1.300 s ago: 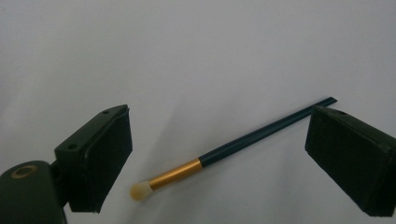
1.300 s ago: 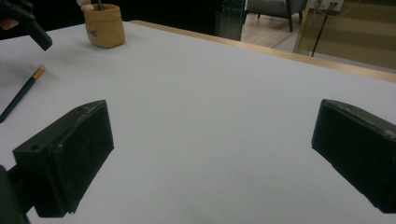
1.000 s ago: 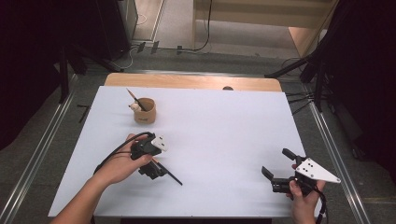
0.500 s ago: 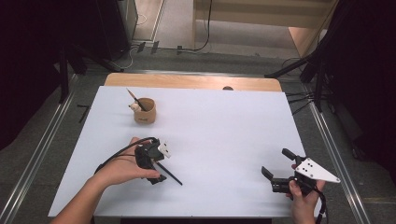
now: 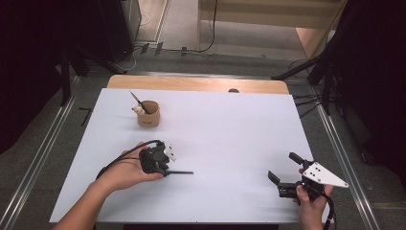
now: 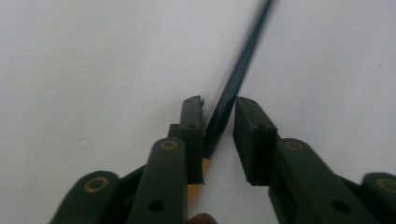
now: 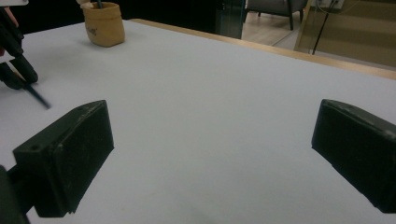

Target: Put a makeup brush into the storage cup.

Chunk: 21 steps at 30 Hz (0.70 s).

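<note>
On the white table (image 5: 230,134) I'm closing my left claw (image 6: 218,122) narrowly on the dark stick (image 6: 236,77) for lifting, while my right claw (image 7: 212,154) is waiting wide open, well apart.

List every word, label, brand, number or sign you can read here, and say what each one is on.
None can be read.
Small tan cup with a dark brush in it: a faint dark mark low on its side in the right gripper view, too small and blurred to read.
White table top, thin dark stick and black left gripper: no lettering seen.
</note>
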Each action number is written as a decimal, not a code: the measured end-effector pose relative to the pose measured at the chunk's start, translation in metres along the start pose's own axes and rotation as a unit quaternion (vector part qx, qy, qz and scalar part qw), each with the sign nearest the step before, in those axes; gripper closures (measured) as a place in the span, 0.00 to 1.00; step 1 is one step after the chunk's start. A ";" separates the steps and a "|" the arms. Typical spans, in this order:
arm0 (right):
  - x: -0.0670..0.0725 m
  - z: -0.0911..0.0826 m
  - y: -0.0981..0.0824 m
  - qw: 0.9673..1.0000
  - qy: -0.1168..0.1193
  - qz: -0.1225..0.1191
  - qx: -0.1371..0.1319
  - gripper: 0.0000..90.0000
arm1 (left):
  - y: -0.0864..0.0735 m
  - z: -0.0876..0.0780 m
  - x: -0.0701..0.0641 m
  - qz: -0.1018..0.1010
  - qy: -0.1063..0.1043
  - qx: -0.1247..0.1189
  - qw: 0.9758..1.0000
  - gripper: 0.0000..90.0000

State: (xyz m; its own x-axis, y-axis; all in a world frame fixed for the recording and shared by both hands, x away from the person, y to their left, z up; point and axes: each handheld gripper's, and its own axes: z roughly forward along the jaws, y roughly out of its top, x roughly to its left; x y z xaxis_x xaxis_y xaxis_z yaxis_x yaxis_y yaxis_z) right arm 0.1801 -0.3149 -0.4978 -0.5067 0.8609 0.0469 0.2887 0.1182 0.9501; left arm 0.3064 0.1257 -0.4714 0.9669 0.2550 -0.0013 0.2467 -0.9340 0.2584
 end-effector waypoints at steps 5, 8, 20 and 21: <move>0.000 0.000 0.000 1.000 0.000 -0.001 -0.001 0.00 | 0.001 0.000 -0.002 -0.010 0.007 0.005 1.000 0.94; 0.000 0.001 0.000 1.000 0.001 0.000 0.000 0.00 | -0.002 -0.001 0.000 -0.030 -0.001 -0.010 0.999 0.94; 0.005 0.005 0.011 1.000 0.006 0.025 0.004 0.00 | -0.007 -0.014 0.007 -0.078 0.008 -0.107 0.991 0.94; 0.005 0.005 0.013 1.000 0.004 0.026 0.004 0.00 | -0.007 -0.015 0.008 -0.083 0.009 -0.117 0.990 0.94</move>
State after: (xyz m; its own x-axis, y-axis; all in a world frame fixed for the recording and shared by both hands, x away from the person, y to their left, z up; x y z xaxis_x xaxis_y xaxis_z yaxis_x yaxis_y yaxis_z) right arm 0.1851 -0.3063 -0.4865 -0.4967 0.8622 0.0989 0.3214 0.0769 0.9438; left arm 0.3113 0.1382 -0.4593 0.9129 0.4056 -0.0463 0.3777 -0.7959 0.4731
